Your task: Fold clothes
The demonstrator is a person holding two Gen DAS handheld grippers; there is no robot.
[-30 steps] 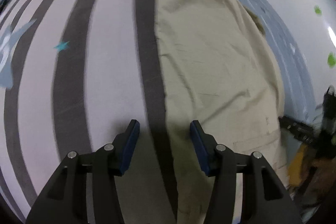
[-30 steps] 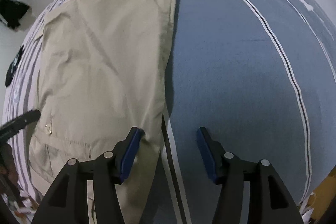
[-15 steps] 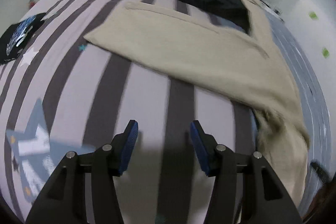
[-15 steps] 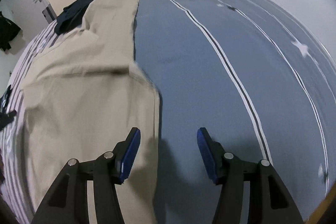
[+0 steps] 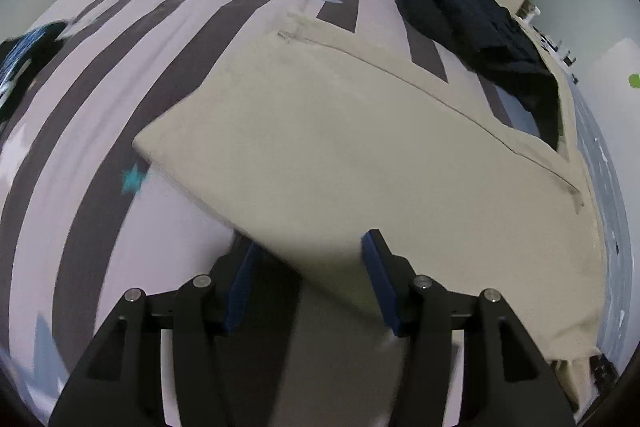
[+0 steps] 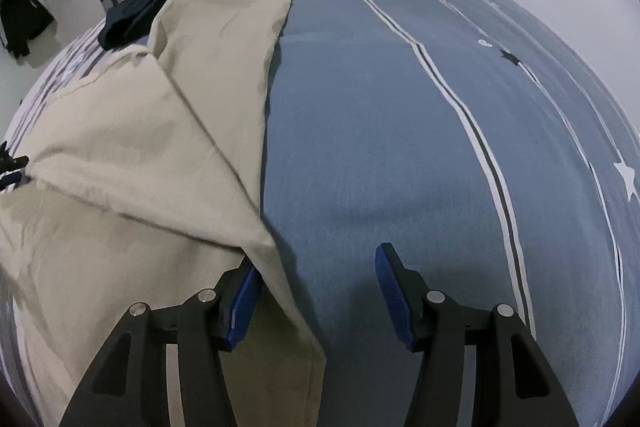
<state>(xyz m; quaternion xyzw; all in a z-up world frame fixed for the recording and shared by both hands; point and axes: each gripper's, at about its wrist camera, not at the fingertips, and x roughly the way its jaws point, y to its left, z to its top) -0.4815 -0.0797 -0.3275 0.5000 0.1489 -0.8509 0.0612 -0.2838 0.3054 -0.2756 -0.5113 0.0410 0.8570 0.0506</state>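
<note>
Beige trousers (image 5: 360, 147): spread flat across the bed (image 6: 400, 107), dark garment (image 5: 460, 15) beyond.
Left gripper (image 5: 308, 279): jaws apart over the trouser edge.
Right gripper (image 6: 316, 291): jaws apart, straddling the hem, gripping nothing.

A bed (image 5: 100, 115) in striped grey and blue covers is carrying everything. Beige trousers (image 5: 360, 155) are lying spread across it. A dark garment (image 5: 460, 23) is resting at its far end, partly on the trousers.

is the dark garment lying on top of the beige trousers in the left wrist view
Yes, the dark garment drapes over the far part of the beige trousers.
</note>
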